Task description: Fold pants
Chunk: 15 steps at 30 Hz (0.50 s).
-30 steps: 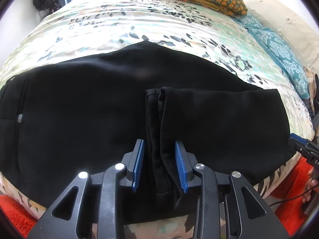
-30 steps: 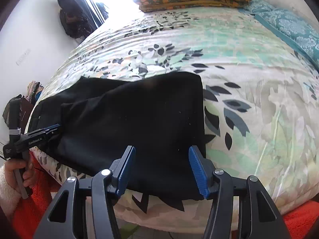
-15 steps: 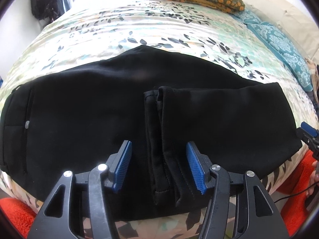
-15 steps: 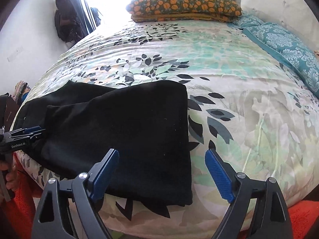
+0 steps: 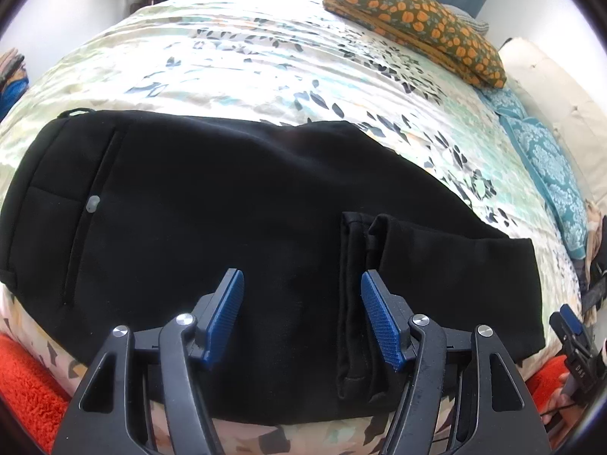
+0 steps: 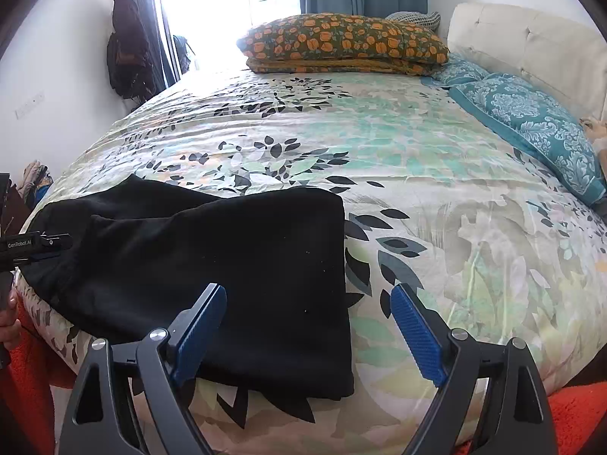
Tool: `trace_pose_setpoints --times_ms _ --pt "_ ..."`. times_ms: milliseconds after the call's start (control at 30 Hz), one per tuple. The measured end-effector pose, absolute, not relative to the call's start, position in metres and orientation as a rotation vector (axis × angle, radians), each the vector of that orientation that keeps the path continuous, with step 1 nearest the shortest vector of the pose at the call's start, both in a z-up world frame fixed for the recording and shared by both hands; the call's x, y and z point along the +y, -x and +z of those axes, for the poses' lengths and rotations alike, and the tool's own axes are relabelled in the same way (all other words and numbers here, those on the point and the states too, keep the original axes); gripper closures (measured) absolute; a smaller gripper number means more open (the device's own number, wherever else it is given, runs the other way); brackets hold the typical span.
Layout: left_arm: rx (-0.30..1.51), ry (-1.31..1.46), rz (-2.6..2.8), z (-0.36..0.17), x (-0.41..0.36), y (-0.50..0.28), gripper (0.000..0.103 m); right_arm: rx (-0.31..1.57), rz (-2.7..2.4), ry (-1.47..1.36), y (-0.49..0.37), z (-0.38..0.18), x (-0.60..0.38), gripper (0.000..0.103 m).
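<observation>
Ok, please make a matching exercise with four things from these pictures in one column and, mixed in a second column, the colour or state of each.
Things
1. pants
2. pillow at the far end of the bed
3. pillow along the right side of the bed
4. left gripper

Colour or state
A. teal with a pale pattern
B. open, holding nothing
C. black, lying folded on the bedspread
D. dark with orange flowers

Pairs: 1-C, 2-D, 3-A, 4-B
</observation>
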<state>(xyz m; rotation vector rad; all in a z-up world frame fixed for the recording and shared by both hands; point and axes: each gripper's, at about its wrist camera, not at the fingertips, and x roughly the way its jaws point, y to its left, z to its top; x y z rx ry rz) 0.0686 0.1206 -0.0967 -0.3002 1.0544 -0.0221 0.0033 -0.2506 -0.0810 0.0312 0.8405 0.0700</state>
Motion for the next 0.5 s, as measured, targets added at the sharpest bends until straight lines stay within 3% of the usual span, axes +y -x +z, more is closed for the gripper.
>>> trace_pose_setpoints --times_ms 500 --pt "1.065 0.223 -0.011 -0.098 0.108 -0.064 0.036 0.829 0.106 -0.046 -0.002 -0.079 -0.248 0.015"
